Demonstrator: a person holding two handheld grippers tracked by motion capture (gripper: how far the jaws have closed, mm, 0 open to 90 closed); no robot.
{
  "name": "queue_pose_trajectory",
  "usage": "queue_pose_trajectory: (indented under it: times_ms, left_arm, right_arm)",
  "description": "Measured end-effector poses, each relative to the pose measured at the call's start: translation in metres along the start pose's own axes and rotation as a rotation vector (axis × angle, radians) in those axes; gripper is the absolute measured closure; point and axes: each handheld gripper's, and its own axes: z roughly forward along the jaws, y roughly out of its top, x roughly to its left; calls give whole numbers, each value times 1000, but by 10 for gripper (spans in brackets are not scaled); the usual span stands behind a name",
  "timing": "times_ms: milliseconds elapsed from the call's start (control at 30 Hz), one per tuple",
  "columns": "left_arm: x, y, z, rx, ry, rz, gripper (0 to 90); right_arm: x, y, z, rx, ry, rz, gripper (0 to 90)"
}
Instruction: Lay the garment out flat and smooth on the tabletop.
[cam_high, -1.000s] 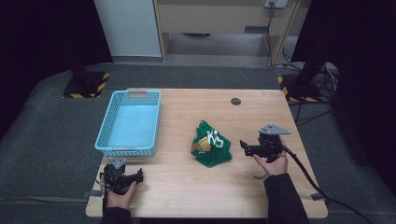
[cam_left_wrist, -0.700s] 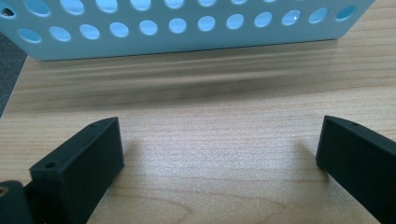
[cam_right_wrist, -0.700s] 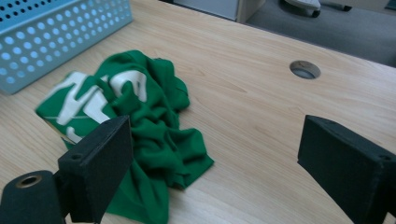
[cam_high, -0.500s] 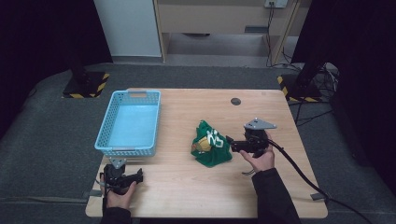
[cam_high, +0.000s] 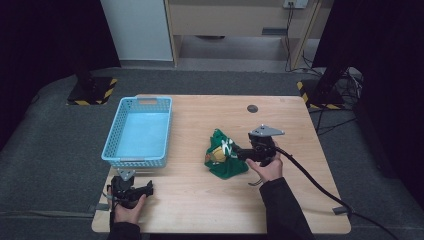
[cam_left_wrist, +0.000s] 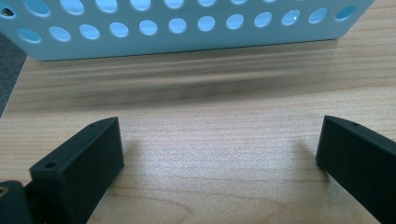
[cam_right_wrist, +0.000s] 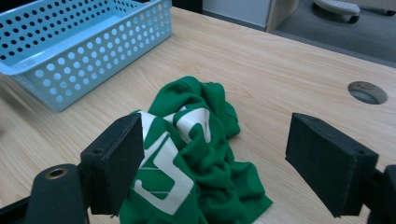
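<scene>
Nearest me, my left gripper (cam_high: 149, 188) rests low on the table (cam_high: 200, 215) at its near left corner, hand (cam_high: 127, 210) curled around it from below. In the left gripper view its jaws stand wide apart with only bare wood between them, facing the perforated wall of the blue basket (cam_left_wrist: 187, 32) just ahead.

Farther in, at right of centre, my right hand (cam_high: 267, 167) holds the right gripper (cam_high: 235, 153) roughly level, pointing left across the table, forearm entering from the near edge. Its jaws have just been closing, yet they stand apart: the right gripper view shows the crumpled green garment (cam_right_wrist: 196, 154) between them, and as far as I can judge the pads do not press on it.

The garment lies bunched at mid-table, well apart from the basket. Open wood surrounds it on all sides. Beyond, a round cable port (cam_high: 252, 108) sits near the far edge.
</scene>
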Motion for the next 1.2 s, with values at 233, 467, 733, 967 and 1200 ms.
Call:
queue_pose_trajectory:
  times_ms: [233, 467, 733, 967, 1200]
  left_arm:
    - [0, 0, 0, 0, 0, 0, 0]
    - [0, 0, 0, 0, 0, 0, 0]
    - [0, 0, 0, 0, 0, 1, 0]
    - [0, 0, 0, 0, 0, 0, 0]
    - [0, 0, 0, 0, 0, 0, 0]
  right_arm:
    - [5, 2, 12, 9, 24, -1, 212]
    - [10, -5, 28, 31, 56, 1, 265]
    - [12, -13, 38, 71, 85, -16, 448]
    - [13, -28, 52, 142, 36, -46, 702]
    - [11, -32, 50, 114, 28, -1, 845]
